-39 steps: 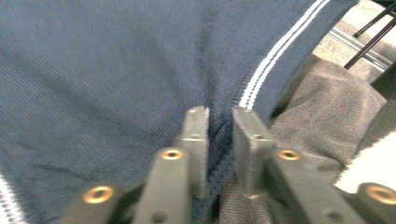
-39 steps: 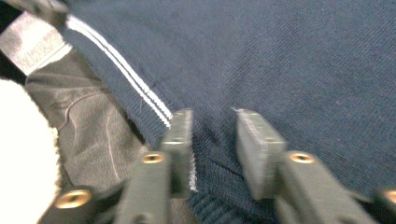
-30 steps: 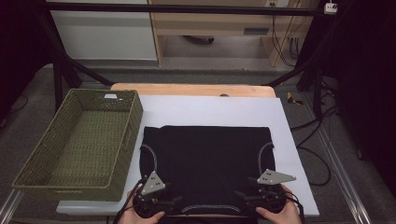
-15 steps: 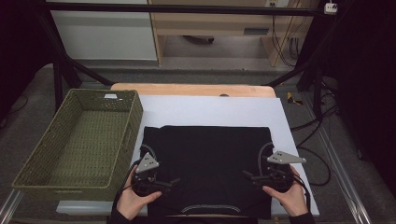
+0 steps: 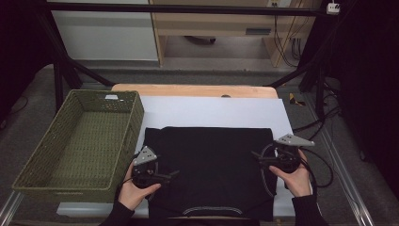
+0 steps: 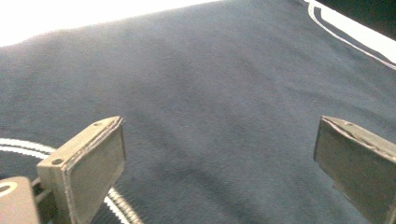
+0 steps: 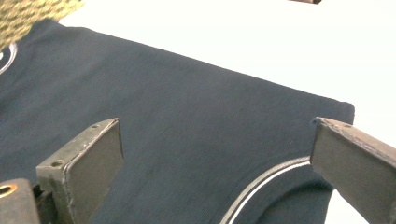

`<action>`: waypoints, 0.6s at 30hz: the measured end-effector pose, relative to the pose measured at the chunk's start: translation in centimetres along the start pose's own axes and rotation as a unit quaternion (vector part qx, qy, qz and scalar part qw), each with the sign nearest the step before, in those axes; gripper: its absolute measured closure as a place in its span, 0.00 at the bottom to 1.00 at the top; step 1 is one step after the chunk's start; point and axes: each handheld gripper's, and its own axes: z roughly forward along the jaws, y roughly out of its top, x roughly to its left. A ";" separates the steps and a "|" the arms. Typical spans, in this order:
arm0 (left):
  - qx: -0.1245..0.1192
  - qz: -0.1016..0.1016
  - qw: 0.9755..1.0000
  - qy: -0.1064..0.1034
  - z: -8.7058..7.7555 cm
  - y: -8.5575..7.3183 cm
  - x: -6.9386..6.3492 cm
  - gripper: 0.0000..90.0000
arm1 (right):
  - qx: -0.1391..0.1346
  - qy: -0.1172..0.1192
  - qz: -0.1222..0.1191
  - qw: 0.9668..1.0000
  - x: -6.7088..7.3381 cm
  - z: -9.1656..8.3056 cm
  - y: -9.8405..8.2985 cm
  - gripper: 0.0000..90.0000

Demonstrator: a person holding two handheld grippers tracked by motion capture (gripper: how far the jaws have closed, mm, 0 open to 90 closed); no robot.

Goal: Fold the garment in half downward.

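A black garment (image 5: 209, 169) of matt knitted cloth, soft and finely textured, carries thin white piping lines that look smooth. It rests on a white sheet (image 5: 211, 113) with a flat, matt surface, possibly paper or thin board. Beyond that, the worktop (image 5: 193, 90) shows an edge of pale wood with a smooth finish. A green basket (image 5: 33, 172) is woven, rough and open-meshed, perhaps of plastic or paper cord. The left gripper (image 5: 170, 175) and right gripper (image 5: 258, 156) have dull, worn, metal-looking jaw pads, scuffed at the edges, and matt grey plates on top.
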 end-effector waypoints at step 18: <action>0.002 -0.008 1.000 -0.006 -0.9 -1.2 0.9 0.02 | 0.060 -0.035 0.046 0.997 -3.7 3.0 -1.9 0.06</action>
